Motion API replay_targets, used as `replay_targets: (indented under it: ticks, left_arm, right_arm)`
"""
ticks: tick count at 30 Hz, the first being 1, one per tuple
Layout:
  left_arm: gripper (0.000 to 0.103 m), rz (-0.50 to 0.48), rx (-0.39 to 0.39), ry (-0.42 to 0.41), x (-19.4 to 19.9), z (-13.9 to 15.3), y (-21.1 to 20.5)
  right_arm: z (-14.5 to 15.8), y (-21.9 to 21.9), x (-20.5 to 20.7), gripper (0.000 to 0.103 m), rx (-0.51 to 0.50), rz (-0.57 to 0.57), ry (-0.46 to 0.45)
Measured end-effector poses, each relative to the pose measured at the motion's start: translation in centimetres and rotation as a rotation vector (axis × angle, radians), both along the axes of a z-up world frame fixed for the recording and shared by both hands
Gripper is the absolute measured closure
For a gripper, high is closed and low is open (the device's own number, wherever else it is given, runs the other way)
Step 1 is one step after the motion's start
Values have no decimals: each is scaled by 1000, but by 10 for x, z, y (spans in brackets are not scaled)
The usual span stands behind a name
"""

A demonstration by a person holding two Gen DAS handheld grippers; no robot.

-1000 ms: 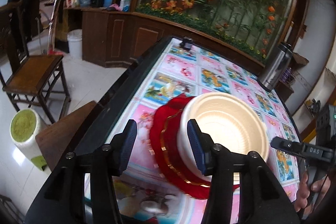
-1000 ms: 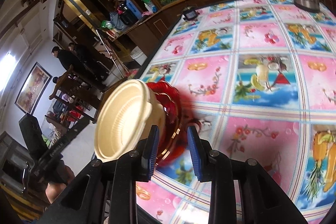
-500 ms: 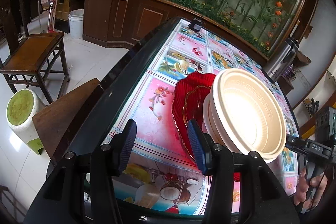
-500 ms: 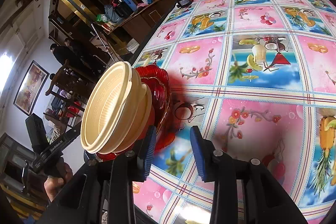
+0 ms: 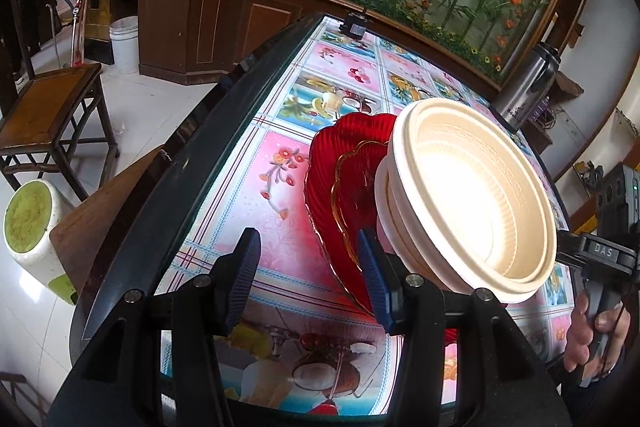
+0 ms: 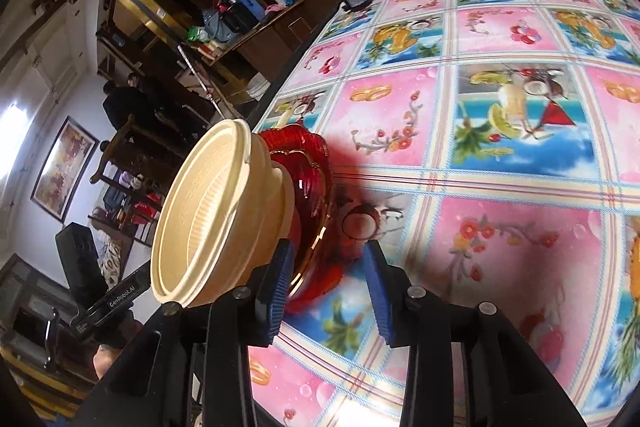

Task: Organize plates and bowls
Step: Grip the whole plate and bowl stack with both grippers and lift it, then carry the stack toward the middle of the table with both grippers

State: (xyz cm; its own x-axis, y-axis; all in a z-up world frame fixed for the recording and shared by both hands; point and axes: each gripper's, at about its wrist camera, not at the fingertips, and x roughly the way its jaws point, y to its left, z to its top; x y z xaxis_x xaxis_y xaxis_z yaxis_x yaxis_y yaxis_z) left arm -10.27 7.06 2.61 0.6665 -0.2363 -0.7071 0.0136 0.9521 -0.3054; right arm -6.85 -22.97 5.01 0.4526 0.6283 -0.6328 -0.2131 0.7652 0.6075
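Cream bowls (image 5: 472, 203) are nested in a stack on red scalloped plates (image 5: 340, 187), all resting on the table. My left gripper (image 5: 308, 275) is open and empty, its right finger close beside the plates' near rim. In the right wrist view the bowl stack (image 6: 216, 215) and the red plates (image 6: 308, 187) lie left of centre. My right gripper (image 6: 328, 287) is open and empty, with the plates' rim showing between its fingers.
The table has a fruit-patterned cloth (image 6: 500, 147) and a dark curved edge (image 5: 192, 155). A steel thermos (image 5: 528, 83) and a small black device (image 5: 354, 25) stand at the far side. A wooden chair (image 5: 44, 119) and stool stand left of the table.
Both grippers have drawn back from the stack and widened a little. The bowls and plates stay in place on the table.
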Motion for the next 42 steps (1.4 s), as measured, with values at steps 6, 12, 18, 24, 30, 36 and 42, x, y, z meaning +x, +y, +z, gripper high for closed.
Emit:
replay_targets:
  ticks: [6, 12, 18, 24, 30, 36, 42]
  left_arm:
    - [70, -9, -10, 11, 10, -4, 1]
    - [84, -14, -3, 8, 17, -9, -5]
    - [89, -7, 39, -11, 17, -7, -14]
    - [90, 0, 43, -8, 16, -6, -16]
    - [91, -6, 36, -2, 18, -4, -21]
    - [91, -30, 41, -4, 22, 2, -38]
    - [91, -61, 46, -8, 26, 10, -64]
  right_arm:
    - [-11, 9, 11, 82, 0, 8, 25]
    - [-15, 20, 16, 89, -14, 10, 23]
    - [-12, 29, 14, 92, -67, -17, -8]
    - [-12, 27, 12, 92, -59, -26, -5]
    - [-12, 20, 13, 92, -50, -33, 1]
    - [-9, 4, 8, 92, -37, -64, -12]
    - [-6, -25, 4, 92, -23, -106, -22]
